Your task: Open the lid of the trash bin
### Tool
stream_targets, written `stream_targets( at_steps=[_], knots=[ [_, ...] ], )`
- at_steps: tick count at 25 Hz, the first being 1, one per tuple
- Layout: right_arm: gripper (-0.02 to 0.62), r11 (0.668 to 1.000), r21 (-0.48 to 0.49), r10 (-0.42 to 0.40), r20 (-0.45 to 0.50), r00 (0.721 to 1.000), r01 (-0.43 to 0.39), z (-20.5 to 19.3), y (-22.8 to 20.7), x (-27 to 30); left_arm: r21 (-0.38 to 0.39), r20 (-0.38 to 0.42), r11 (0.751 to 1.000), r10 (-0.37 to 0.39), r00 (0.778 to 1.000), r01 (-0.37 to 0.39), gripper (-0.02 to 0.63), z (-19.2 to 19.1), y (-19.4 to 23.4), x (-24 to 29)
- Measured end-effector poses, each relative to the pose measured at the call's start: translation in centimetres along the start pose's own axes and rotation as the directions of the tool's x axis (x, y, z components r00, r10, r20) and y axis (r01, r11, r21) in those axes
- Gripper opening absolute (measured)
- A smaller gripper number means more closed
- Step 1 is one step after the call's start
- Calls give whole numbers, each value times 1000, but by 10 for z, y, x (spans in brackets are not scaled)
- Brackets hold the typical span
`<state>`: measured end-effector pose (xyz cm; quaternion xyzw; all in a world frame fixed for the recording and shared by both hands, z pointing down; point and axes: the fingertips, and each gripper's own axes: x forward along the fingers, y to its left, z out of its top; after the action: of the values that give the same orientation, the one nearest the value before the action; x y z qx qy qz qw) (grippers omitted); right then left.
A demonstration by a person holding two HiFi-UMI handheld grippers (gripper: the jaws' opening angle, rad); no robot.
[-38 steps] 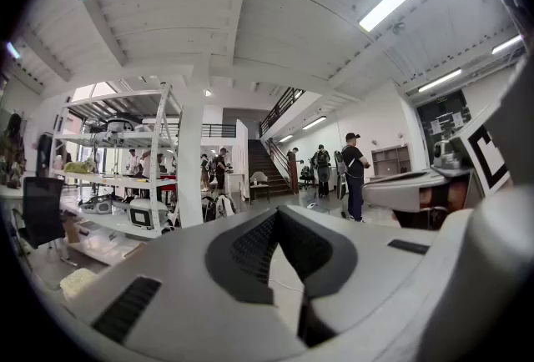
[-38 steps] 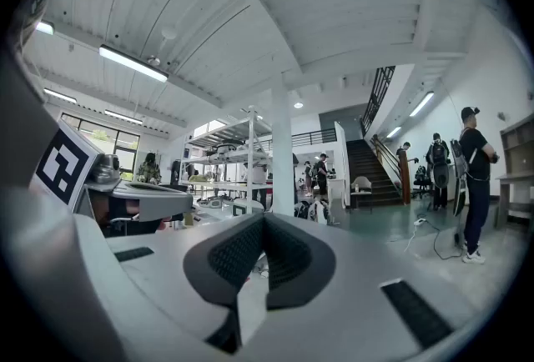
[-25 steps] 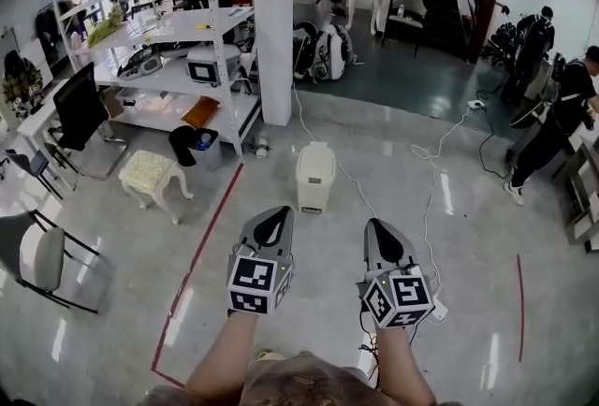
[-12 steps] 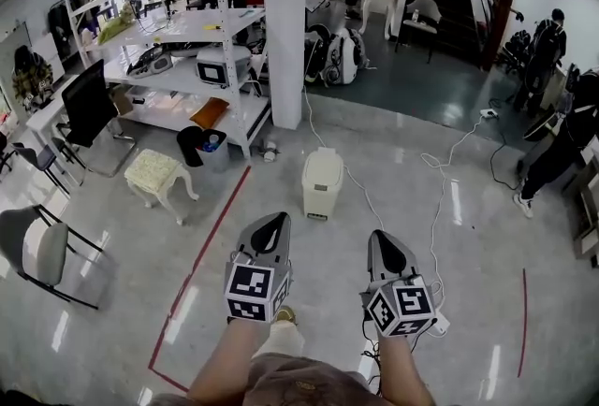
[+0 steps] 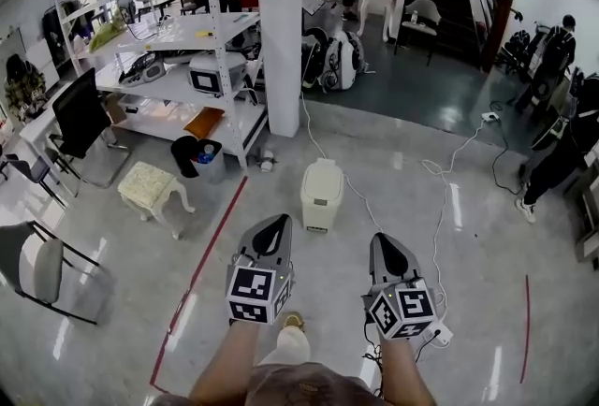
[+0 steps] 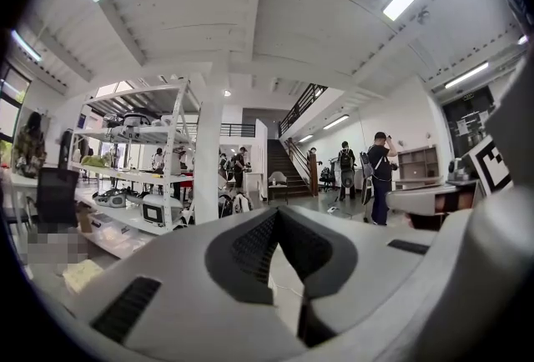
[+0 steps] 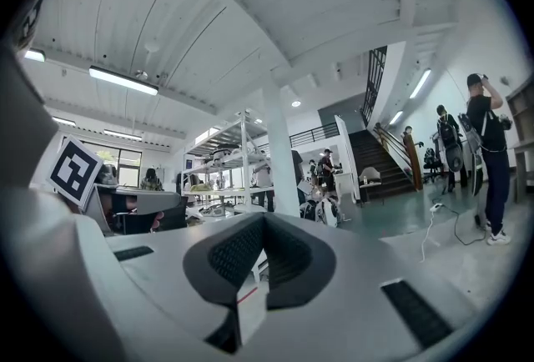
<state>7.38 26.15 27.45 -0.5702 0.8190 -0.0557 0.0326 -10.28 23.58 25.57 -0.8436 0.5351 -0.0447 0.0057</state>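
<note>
Head view puts the trash bin [image 5: 321,194] on the grey floor straight ahead of me, its pale lid [image 5: 324,173] down and shut. It stands just in front of the white pillar [image 5: 280,30], with a white cable [image 5: 436,208] trailing past on its right and a red floor line [image 5: 201,259] running by on its left. Both tools hang short of the bin, touching nothing. The left gripper [image 5: 274,226] points at it with its jaws pressed together at the tips, nothing between them. The right gripper [image 5: 382,245] sits beside it, jaws likewise closed and empty. Further left I see a cushioned stool [image 5: 148,186] and a shelving rack [image 5: 182,30].
</note>
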Motion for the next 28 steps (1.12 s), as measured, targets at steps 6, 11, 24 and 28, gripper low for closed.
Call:
stream_targets(
  at_steps=[6,11,24,28],
  knots=[
    [31,1000,4,-10,1,1000,10,8,-10,39,-8,0,1000,-9,1000,9,-8,7,22,36],
    [31,1000,3,-8,3,1000,8,10,-12,77,-5,-4,1000,-23,1000,23,-8,9,44,69],
    [31,999,-8,-34,28,999,35,17,-20,165,-26,-23,997,-79,997,79,-8,-6,100,152],
    [32,998,-17,-51,32,998,52,20,-26,177,-41,-28,996,-84,996,82,-8,-14,112,168]
  ],
)
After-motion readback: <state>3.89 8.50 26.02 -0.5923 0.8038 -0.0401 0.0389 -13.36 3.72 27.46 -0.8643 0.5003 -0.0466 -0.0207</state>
